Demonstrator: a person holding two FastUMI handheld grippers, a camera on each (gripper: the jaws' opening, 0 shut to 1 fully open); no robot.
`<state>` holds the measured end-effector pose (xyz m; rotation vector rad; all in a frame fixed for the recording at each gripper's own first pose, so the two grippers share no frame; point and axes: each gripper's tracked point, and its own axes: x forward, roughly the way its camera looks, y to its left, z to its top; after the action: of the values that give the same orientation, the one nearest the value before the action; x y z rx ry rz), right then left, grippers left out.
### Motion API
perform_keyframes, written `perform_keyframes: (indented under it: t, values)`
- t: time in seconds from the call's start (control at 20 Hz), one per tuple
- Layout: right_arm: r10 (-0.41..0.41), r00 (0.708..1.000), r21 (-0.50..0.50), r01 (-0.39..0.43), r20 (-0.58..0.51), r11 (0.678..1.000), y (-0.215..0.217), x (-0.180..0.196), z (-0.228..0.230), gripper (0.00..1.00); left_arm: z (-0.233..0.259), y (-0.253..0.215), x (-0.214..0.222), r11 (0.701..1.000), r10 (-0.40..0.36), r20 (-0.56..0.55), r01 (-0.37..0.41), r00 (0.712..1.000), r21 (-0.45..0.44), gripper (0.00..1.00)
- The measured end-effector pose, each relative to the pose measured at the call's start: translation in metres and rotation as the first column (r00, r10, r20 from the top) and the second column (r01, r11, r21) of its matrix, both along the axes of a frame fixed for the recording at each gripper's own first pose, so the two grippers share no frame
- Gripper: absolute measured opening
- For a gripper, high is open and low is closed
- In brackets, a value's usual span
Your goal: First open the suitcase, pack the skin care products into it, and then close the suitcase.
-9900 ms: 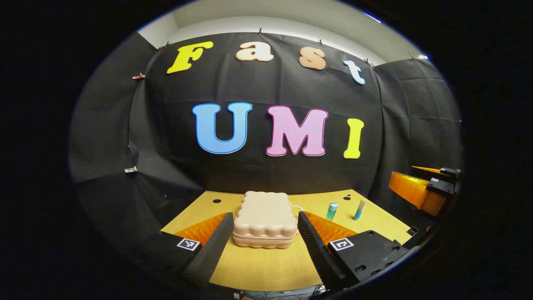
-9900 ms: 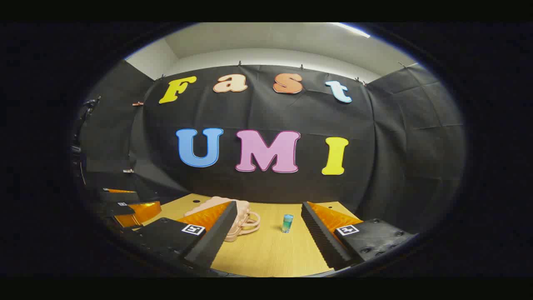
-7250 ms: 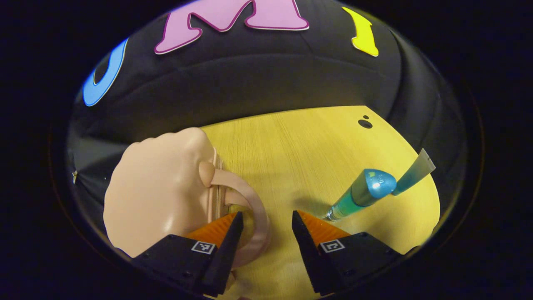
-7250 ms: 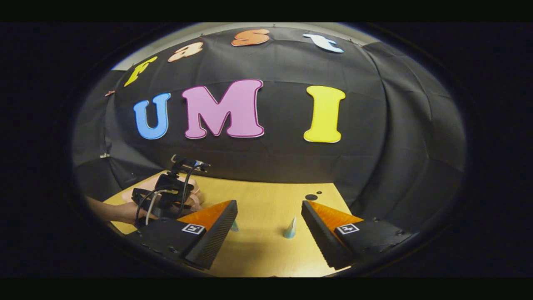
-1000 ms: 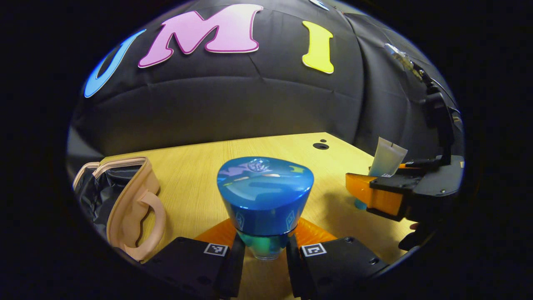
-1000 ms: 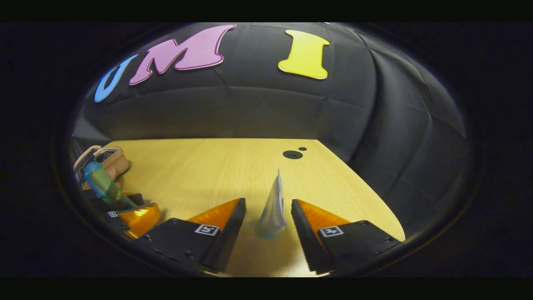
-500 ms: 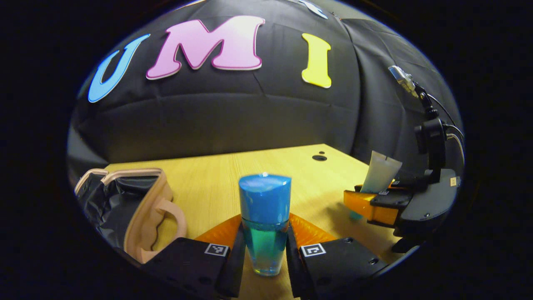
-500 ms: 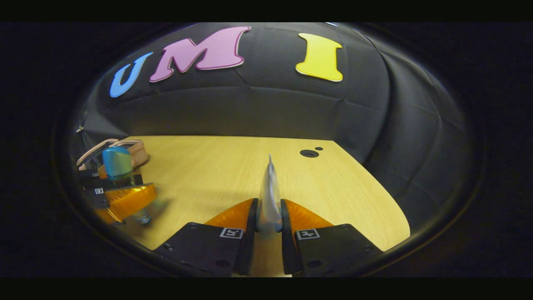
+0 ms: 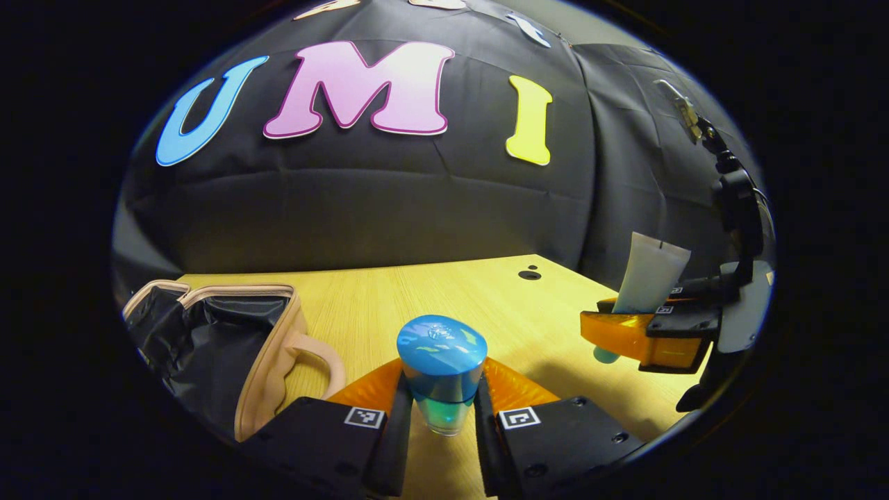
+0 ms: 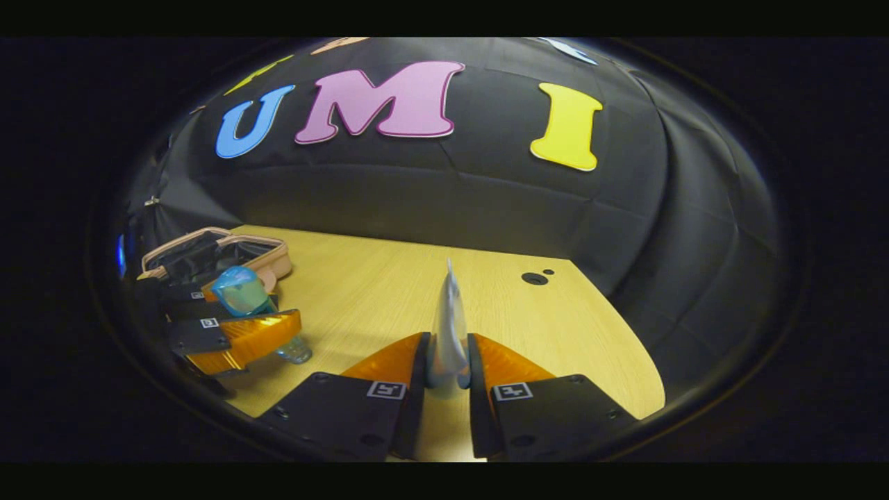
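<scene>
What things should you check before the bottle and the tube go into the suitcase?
1. Suitcase open: ok, its dark lining shows.
2. Left gripper holding the blue-capped bottle: ok, both fingers press on it.
3. Right gripper holding the pale tube: ok, clamped between both fingers.
4. Bottle and tube lifted off the table: cannot tell for sure; both look raised.
5. Room inside the suitcase: cannot tell, its floor is partly hidden.
6. Way from the bottle to the suitcase: ok, only bare table lies between them.
</scene>
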<state>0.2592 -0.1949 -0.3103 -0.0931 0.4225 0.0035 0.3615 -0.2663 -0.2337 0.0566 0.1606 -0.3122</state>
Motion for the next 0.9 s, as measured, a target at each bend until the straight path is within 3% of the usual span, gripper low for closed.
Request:
perform_keyframes:
  t: [0.2, 0.45, 0.7, 0.9]
  values:
    - [0.006, 1.0, -0.001, -0.006, 0.015, 1.0, 0.006, -0.009, 0.015, 0.3, 0.012, 0.009, -0.014, 0.999, 0.006, 0.022, -0.005, 1.0, -0.033, 0.45]
    - [0.052, 0.998, 0.054, -0.054, 0.045, 0.997, 0.038, -0.022, 0.057, 0.3, 0.071, 0.041, -0.04, 0.998, 0.04, 0.079, -0.036, 0.996, -0.051, 0.44]
    - [0.202, 0.975, 0.125, -0.213, 0.09, 0.969, 0.123, -0.044, 0.111, 0.3, 0.129, 0.131, -0.061, 0.982, 0.189, 0.057, -0.187, 0.98, -0.027, 0.44]
    - [0.315, 0.94, 0.196, -0.337, 0.133, 0.921, 0.193, -0.061, 0.147, 0.3, 0.124, 0.22, -0.072, 0.948, 0.314, -0.029, -0.312, 0.949, 0.065, 0.44]
